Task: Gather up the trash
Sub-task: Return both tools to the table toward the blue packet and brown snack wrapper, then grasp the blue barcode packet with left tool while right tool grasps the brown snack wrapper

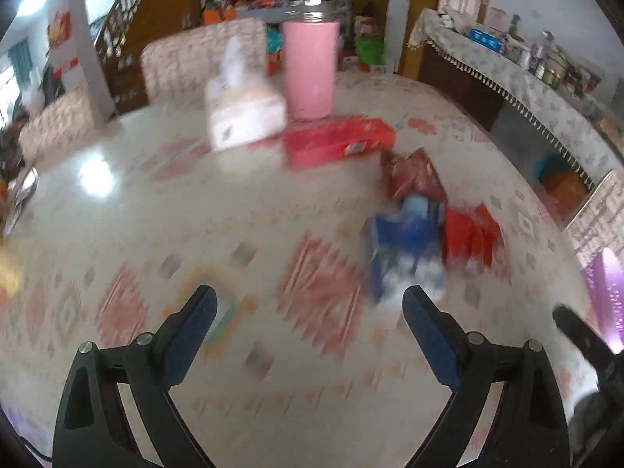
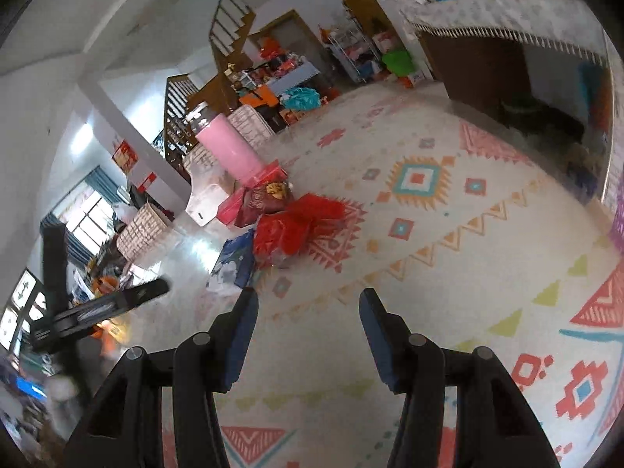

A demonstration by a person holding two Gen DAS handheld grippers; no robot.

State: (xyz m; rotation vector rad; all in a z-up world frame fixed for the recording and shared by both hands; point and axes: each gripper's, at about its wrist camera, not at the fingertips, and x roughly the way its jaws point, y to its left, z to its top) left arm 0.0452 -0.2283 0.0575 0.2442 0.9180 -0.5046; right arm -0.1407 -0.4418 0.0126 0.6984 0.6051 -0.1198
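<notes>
While both jaws gape, red wrapper (image 2: 296,226), blue wrapper (image 1: 405,249), patterned table (image 2: 429,234).

The tabletop (image 2: 429,257) is wearing a cream cloth patterned with coral, teal and orange diamonds and zigzags. A pink tumbler (image 1: 310,70) is standing under a white lid, beside a white tissue pack (image 1: 245,117) and a flat red box (image 1: 339,140). The wrappers are showing dark red (image 1: 413,175), blue and white (image 1: 405,249), and bright red (image 2: 296,226). Both grippers, left (image 1: 310,304) and right (image 2: 308,308), are showing black frames with blue pads.
</notes>
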